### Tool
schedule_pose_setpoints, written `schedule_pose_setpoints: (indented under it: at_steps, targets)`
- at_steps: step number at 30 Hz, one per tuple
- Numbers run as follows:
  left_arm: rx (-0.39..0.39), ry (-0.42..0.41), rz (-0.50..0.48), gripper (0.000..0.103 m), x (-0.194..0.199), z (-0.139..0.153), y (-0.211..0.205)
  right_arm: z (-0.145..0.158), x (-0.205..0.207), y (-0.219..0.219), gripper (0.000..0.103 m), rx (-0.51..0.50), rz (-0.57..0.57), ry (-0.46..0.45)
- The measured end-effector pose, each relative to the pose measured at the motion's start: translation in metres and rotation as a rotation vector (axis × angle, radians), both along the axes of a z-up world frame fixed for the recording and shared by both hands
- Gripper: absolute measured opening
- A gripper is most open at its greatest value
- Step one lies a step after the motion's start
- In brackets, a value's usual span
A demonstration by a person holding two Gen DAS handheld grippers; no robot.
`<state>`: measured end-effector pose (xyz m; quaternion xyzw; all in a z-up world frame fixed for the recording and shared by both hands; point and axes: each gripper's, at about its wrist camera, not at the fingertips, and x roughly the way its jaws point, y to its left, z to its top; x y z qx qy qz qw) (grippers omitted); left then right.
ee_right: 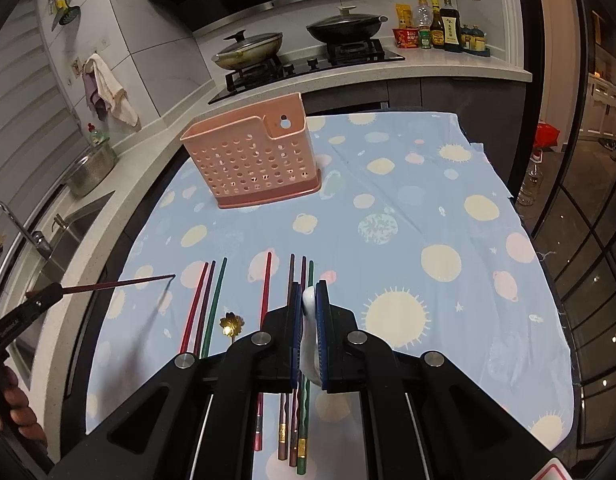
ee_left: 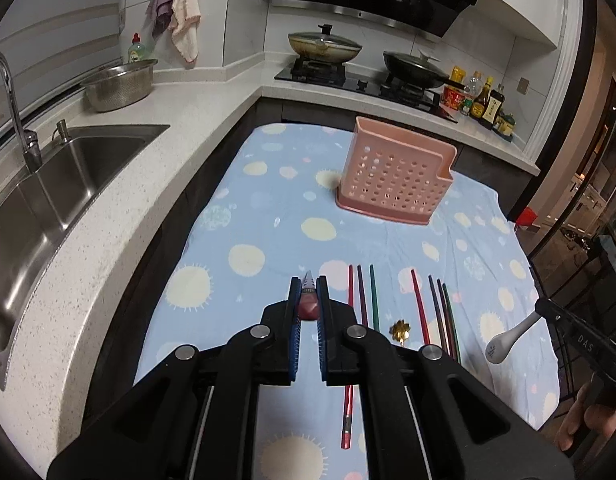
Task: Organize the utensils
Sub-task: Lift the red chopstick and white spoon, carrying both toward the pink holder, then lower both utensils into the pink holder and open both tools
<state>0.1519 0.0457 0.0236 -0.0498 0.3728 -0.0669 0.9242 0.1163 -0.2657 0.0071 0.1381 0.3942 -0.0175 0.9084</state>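
A pink perforated utensil holder (ee_left: pixel 395 176) stands upright at the far side of the blue patterned cloth (ee_left: pixel 268 208); it also shows in the right wrist view (ee_right: pixel 254 156). My left gripper (ee_left: pixel 309 284) is shut on a dark red chopstick (ee_left: pixel 309 300), held above the cloth; the right wrist view shows that chopstick (ee_right: pixel 120 282) sticking out level. My right gripper (ee_right: pixel 308 292) is shut on a white ceramic spoon (ee_right: pixel 309 332); the spoon's bowl (ee_left: pixel 503 344) shows in the left wrist view. Several coloured chopsticks (ee_right: pixel 212 300) and a gold flower-shaped spoon (ee_right: pixel 231 324) lie on the cloth.
A steel sink (ee_left: pixel 48 196) with tap and a metal colander (ee_left: pixel 120 84) lie to the left. A hob with two lidded pans (ee_left: pixel 325 46) and sauce bottles (ee_left: pixel 483 100) stands behind the table. The cloth's right edge drops off by a glass partition (ee_right: pixel 587 240).
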Motion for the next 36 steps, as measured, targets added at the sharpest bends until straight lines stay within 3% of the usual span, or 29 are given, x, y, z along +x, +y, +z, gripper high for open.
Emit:
schedule_pose_setpoints:
  at_steps: [8, 17, 22, 26, 31, 36]
  targets:
    - [-0.011, -0.103, -0.026, 0.007, 0.036, 0.052, -0.01, 0.035, 0.037, -0.009, 0.007, 0.016, 0.011, -0.075]
    - [-0.016, -0.284, -0.067, 0.007, 0.097, 0.136, -0.035, 0.083, 0.126, -0.019, 0.007, 0.076, 0.04, -0.173]
    - [-0.028, -0.349, -0.078, 0.007, 0.138, 0.166, -0.054, 0.096, 0.177, -0.021, 0.007, 0.097, 0.039, -0.221]
    - [-0.029, -0.339, -0.081, 0.007, 0.174, 0.158, -0.068, 0.093, 0.213, -0.023, 0.007, 0.112, 0.033, -0.223]
    - [-0.04, -0.268, -0.092, 0.007, 0.207, 0.129, -0.077, 0.066, 0.247, -0.029, 0.007, 0.17, 0.034, -0.169]
    - [-0.03, -0.204, -0.091, 0.007, 0.227, 0.098, -0.081, 0.042, 0.263, -0.032, 0.008, 0.161, 0.023, -0.124]
